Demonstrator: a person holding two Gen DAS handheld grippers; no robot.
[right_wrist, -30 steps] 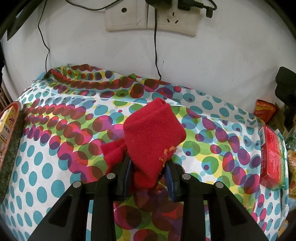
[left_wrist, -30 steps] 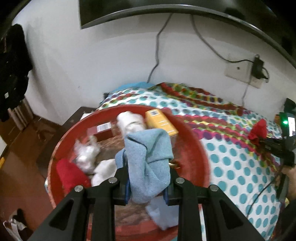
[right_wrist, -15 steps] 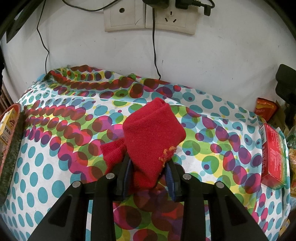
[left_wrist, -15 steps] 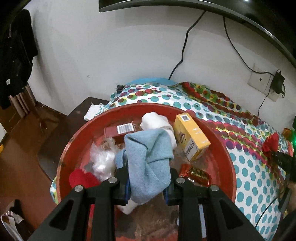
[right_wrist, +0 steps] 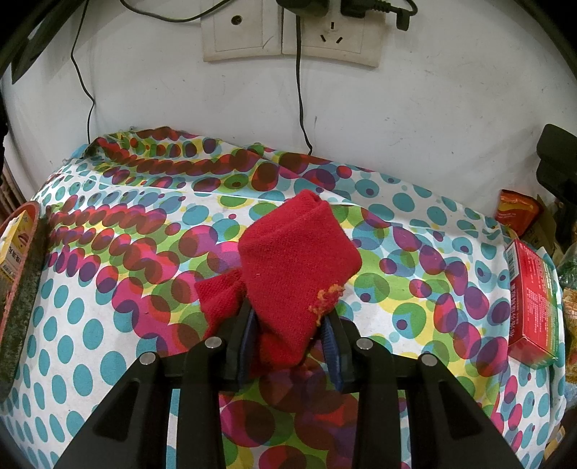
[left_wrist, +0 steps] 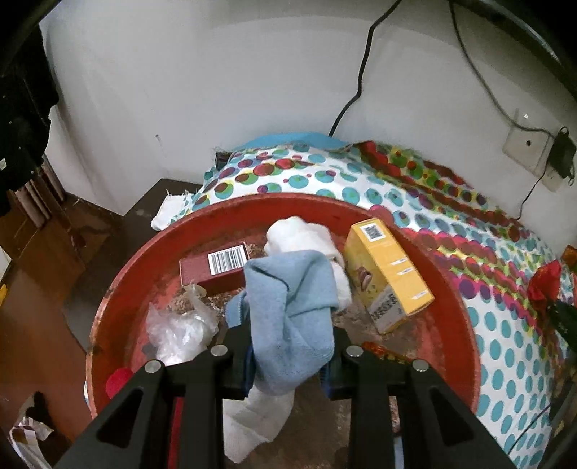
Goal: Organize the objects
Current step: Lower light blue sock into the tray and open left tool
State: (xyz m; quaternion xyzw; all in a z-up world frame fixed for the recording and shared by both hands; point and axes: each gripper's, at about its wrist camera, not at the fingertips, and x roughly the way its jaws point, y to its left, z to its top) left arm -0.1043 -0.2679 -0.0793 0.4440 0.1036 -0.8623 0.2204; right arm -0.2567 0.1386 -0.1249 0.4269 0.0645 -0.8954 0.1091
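Observation:
My left gripper (left_wrist: 288, 355) is shut on a light blue cloth (left_wrist: 292, 310) and holds it above a round red basin (left_wrist: 119, 288). The basin holds a yellow box (left_wrist: 387, 279), a dark red box with a barcode (left_wrist: 212, 270), a white cloth (left_wrist: 306, 238), a crumpled clear plastic bag (left_wrist: 180, 324) and a small red item (left_wrist: 117, 378). My right gripper (right_wrist: 290, 337) is shut on a red cloth (right_wrist: 295, 263) above the polka-dot tablecloth (right_wrist: 108, 324). That red cloth also shows in the left wrist view (left_wrist: 544, 285).
A red box (right_wrist: 533, 299) lies at the right edge of the table. An orange snack packet (right_wrist: 515, 211) sits behind it. The basin's rim (right_wrist: 21, 213) shows at the far left. Wall sockets (right_wrist: 288, 32) with cables are on the wall behind.
My left gripper with the blue cloth has moved back and up over the basin, so more of the basin and its contents show. My right gripper with the red cloth has hardly moved.

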